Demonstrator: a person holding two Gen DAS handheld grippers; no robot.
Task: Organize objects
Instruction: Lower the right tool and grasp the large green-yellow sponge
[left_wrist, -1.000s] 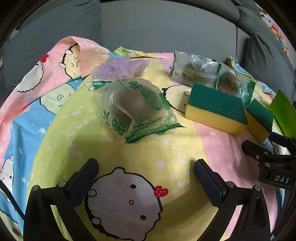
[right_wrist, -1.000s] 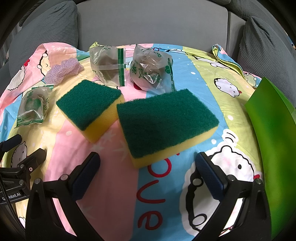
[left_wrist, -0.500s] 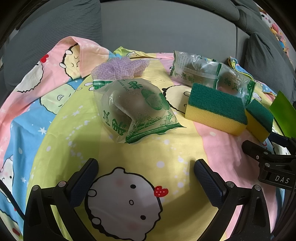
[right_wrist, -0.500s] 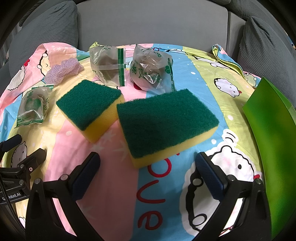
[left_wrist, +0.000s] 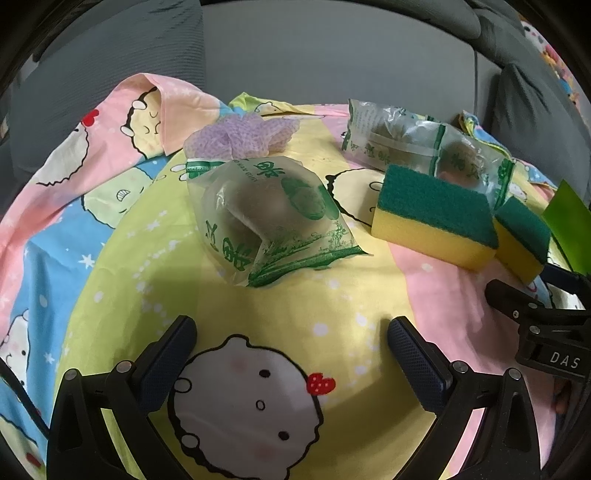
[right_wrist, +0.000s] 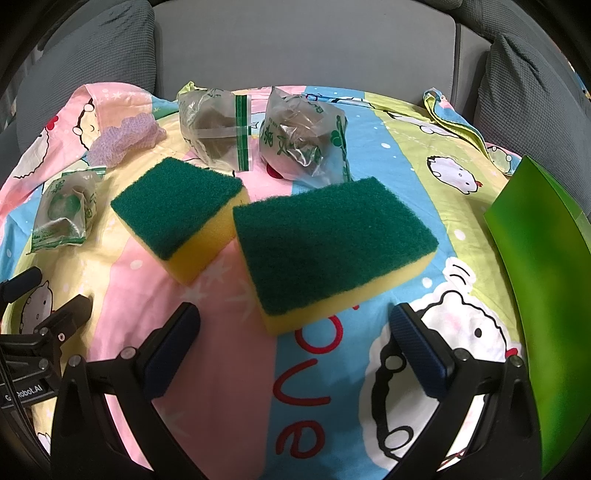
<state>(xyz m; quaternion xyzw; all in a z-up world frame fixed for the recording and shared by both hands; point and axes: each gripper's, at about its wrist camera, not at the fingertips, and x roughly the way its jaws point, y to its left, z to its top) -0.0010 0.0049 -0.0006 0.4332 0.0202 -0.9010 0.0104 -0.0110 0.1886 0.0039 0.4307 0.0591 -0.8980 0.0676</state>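
Green-topped sponge (right_wrist: 332, 243) sits just ahead of our right gripper (right_wrist: 295, 332), jaws wide, empty. Left gripper (left_wrist: 291, 347) likewise, facing bag (left_wrist: 273, 221). Nothing grasped yet; next we advance, straddle, close.

Cartoon bedsheet (right_wrist: 207, 369) — sponges (right_wrist: 332, 240), bagged items (left_wrist: 273, 218) on it.

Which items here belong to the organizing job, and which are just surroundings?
Job items: two green-topped yellow sponges, three clear green-printed plastic bags, purple mesh puff, green glossy bin.

Surroundings: cartoon-print bedsheet, grey sofa cushions.
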